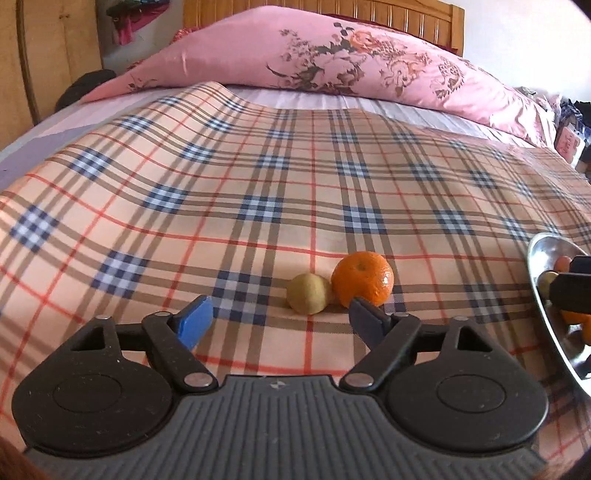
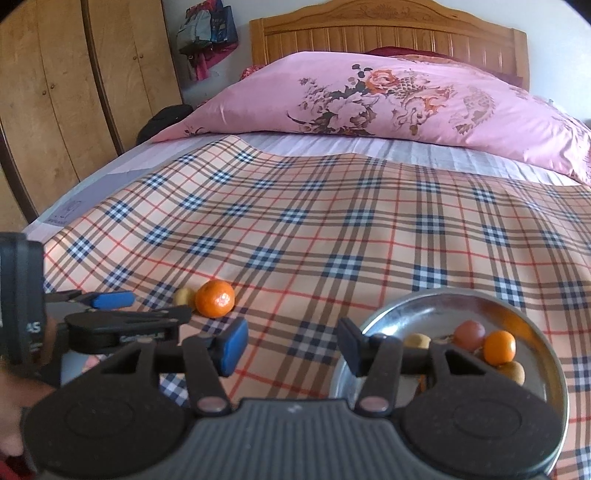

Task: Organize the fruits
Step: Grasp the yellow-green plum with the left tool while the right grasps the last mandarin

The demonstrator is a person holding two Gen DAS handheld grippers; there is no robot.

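An orange (image 1: 362, 277) and a small yellow-green fruit (image 1: 308, 293) lie touching on the plaid cloth (image 1: 258, 184). My left gripper (image 1: 280, 319) is open just in front of them, its right finger close to the orange. Both fruits also show in the right wrist view, the orange (image 2: 215, 298) and the yellow-green fruit (image 2: 183, 296), with the left gripper (image 2: 110, 306) beside them. A metal bowl (image 2: 424, 306) holds several fruits, among them an orange (image 2: 499, 347) and a pinkish one (image 2: 469, 334). My right gripper (image 2: 291, 349) is open and empty at the bowl's left rim.
The bowl's rim (image 1: 535, 266) shows at the right edge of the left wrist view. A pink floral pillow (image 2: 388, 99) lies at the head of the bed before a wooden headboard (image 2: 388, 33). A wooden wardrobe (image 2: 66, 103) stands on the left.
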